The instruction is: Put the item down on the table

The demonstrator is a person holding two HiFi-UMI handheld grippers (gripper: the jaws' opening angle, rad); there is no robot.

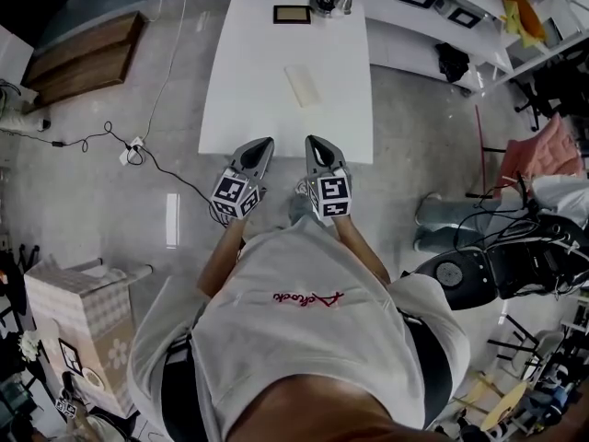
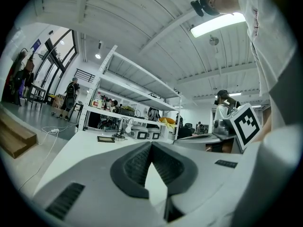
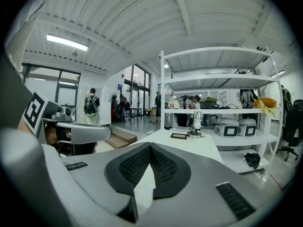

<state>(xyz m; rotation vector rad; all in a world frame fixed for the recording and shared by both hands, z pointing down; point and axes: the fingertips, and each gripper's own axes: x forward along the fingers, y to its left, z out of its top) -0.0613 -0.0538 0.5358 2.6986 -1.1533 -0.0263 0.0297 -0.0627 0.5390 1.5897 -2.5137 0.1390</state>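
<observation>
A pale flat oblong item (image 1: 304,86) lies on the white table (image 1: 239,109), in its middle, apart from both grippers. My left gripper (image 1: 268,142) and right gripper (image 1: 311,140) hover side by side at the table's near edge, pointing along it. In the left gripper view the left gripper (image 2: 151,144) has its dark ribbed pads meeting at the tip with nothing between them. The right gripper (image 3: 150,145) in its own view looks the same, shut and empty. The pale item is not visible in either gripper view.
At the table's far end sit a dark framed panel (image 1: 292,14) and a shiny metal object (image 1: 331,2). White shelving (image 1: 442,7) runs behind and to the right. Cables (image 1: 138,145) trail over the floor on the left, near a wooden platform (image 1: 83,58).
</observation>
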